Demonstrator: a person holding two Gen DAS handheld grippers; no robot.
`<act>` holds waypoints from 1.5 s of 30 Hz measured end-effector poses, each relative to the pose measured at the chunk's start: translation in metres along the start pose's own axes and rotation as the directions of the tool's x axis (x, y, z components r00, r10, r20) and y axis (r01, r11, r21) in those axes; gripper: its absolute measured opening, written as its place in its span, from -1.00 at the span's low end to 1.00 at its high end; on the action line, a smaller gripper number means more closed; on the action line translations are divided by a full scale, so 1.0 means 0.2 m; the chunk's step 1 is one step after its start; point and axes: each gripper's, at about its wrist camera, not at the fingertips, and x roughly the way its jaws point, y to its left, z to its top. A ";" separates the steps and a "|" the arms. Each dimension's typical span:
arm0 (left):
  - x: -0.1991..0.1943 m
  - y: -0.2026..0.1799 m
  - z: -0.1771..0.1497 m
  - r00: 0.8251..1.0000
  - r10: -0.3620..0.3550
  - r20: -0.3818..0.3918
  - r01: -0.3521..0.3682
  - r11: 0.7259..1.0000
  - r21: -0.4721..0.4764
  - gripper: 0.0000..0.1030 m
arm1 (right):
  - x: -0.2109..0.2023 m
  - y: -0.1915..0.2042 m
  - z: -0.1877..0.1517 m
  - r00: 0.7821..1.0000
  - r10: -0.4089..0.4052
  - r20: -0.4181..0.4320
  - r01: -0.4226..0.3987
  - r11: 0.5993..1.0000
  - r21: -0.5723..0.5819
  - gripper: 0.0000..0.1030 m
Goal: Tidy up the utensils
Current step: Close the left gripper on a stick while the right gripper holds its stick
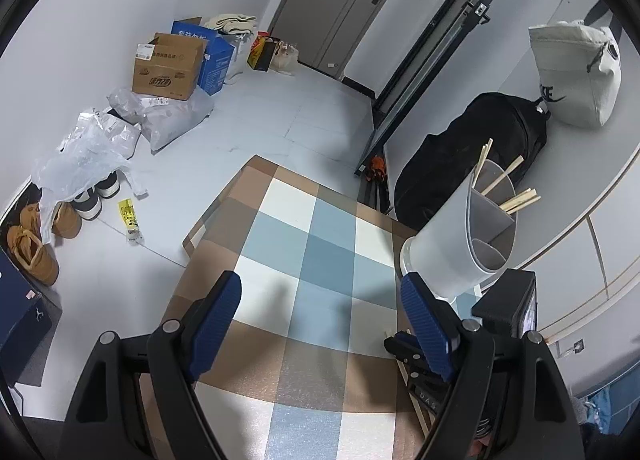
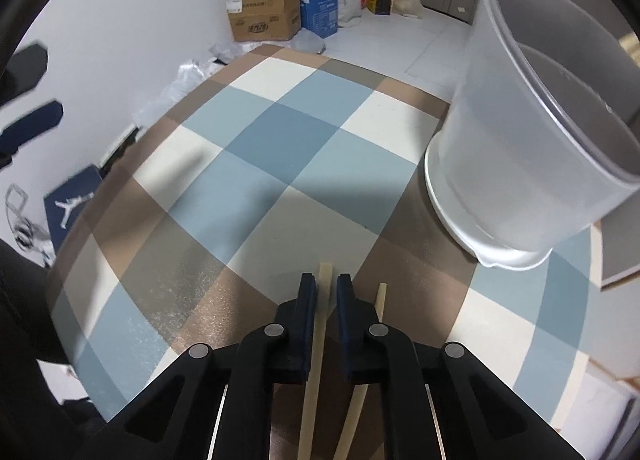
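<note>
A white plastic utensil holder (image 1: 456, 236) with inner dividers stands at the right edge of the checkered table (image 1: 304, 260); several wooden chopsticks (image 1: 516, 196) stick out of it. It also shows in the right wrist view (image 2: 520, 148). My left gripper (image 1: 320, 312) is open and empty above the table, left of the holder. My right gripper (image 2: 326, 292) is nearly closed around a wooden chopstick (image 2: 324, 280) lying on the table. A second chopstick (image 2: 382, 296) lies just right of it, outside the fingers.
The table's far edge (image 2: 304, 56) drops to a tiled floor. Cardboard and blue boxes (image 1: 172, 64), plastic bags (image 1: 88, 148) and shoes (image 1: 52, 228) lie on the floor at the left. A black bag (image 1: 472, 156) and a white bag (image 1: 576, 76) sit behind the holder.
</note>
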 end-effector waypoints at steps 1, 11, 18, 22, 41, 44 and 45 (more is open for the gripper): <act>0.00 0.00 0.00 1.000 0.000 0.002 0.000 1.000 -0.005 0.52 | 0.00 0.01 0.01 1.000 -0.008 -0.005 0.008 1.000 -0.013 -0.81; -0.02 0.08 0.01 1.000 0.021 0.010 -0.020 0.998 -0.059 0.52 | 0.01 0.04 0.01 0.999 -0.043 0.010 0.043 0.999 -0.022 -0.89; 0.00 0.10 0.00 0.999 0.044 -0.009 -0.044 0.998 -0.054 0.52 | -0.10 -0.01 0.00 0.993 0.016 0.115 -0.024 0.997 0.073 -0.90; 0.05 0.07 -0.03 0.997 0.051 -0.061 -0.053 0.998 -0.029 0.52 | -0.27 -0.05 0.00 0.973 0.029 0.231 -0.054 0.993 0.101 -0.90; 0.34 -0.44 -0.31 0.922 0.105 -0.372 -0.048 0.986 0.157 0.52 | -0.89 -0.49 -0.22 0.804 -0.015 0.595 -0.164 0.955 0.246 -0.90; 0.40 -0.48 -0.31 0.911 0.124 -0.394 -0.081 0.989 0.125 0.52 | -0.93 -0.53 -0.26 0.785 -0.021 0.620 -0.173 0.952 0.252 -0.89; 0.41 -0.50 -0.30 0.909 0.137 -0.393 -0.097 0.988 0.118 0.52 | -0.95 -0.54 -0.27 0.778 -0.023 0.628 -0.177 0.951 0.255 -0.89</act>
